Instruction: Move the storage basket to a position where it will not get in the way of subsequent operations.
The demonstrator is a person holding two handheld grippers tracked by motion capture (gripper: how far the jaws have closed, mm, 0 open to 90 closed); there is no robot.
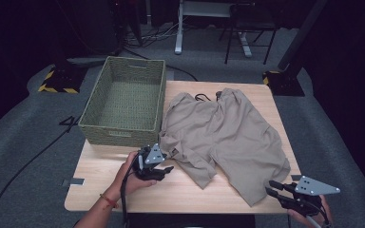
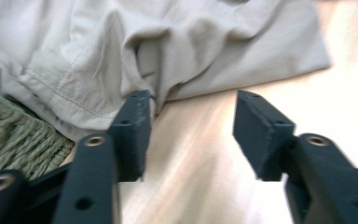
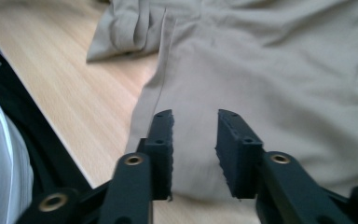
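Beige shorts (image 1: 223,133) lie spread and rumpled over the right half of the wooden table (image 1: 104,164). My left gripper (image 1: 167,164) sits at the shorts' left leg, near the basket's front corner. In the left gripper view it (image 2: 193,98) is open wide, its left jaw touching the folded cloth edge (image 2: 135,56), with bare wood between the jaws. My right gripper (image 1: 269,187) is at the table's front right corner, by the other leg's hem. In the right gripper view it (image 3: 195,114) is open, jaws low over the hem of the shorts (image 3: 279,70).
A green woven basket (image 1: 119,134) stands at the table's back left, its weave also beside my left jaw (image 2: 14,135). The table's front edge (image 3: 51,135) runs close to my right gripper. Cables, stand bases and desk legs are on the floor behind.
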